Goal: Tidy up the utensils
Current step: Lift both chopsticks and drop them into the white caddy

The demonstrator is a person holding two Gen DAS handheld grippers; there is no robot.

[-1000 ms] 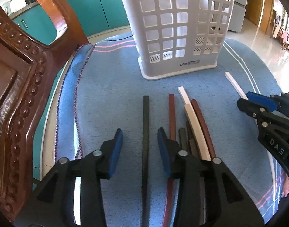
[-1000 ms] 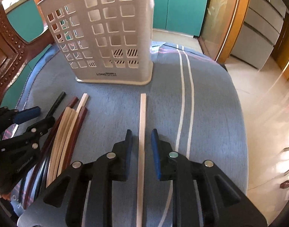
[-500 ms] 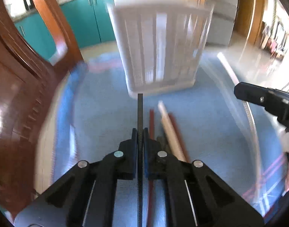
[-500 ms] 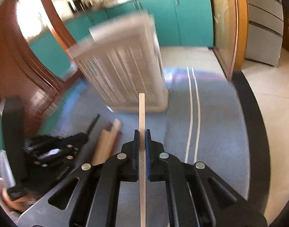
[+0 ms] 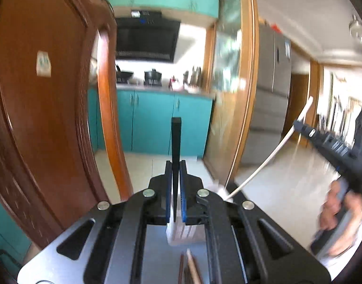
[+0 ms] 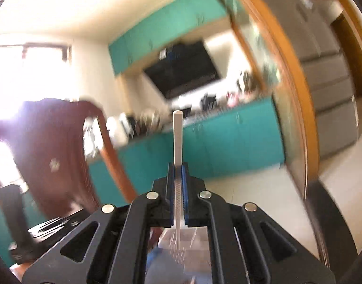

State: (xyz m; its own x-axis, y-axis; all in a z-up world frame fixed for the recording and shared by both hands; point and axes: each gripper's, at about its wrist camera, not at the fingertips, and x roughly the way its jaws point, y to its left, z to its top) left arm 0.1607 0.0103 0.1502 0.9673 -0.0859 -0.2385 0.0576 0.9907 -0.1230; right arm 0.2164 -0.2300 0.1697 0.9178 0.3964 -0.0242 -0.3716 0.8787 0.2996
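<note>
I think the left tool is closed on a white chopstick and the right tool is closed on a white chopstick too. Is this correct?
Not quite. The left tool is closed on a black chopstick, not a white one; the left wrist view shows the dark stick between its pads. The rest holds: the right tool is closed on a white chopstick, as the right wrist view shows.

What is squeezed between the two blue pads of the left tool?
A black chopstick, clamped between the blue pads of the left tool. The left wrist view shows it.
</note>
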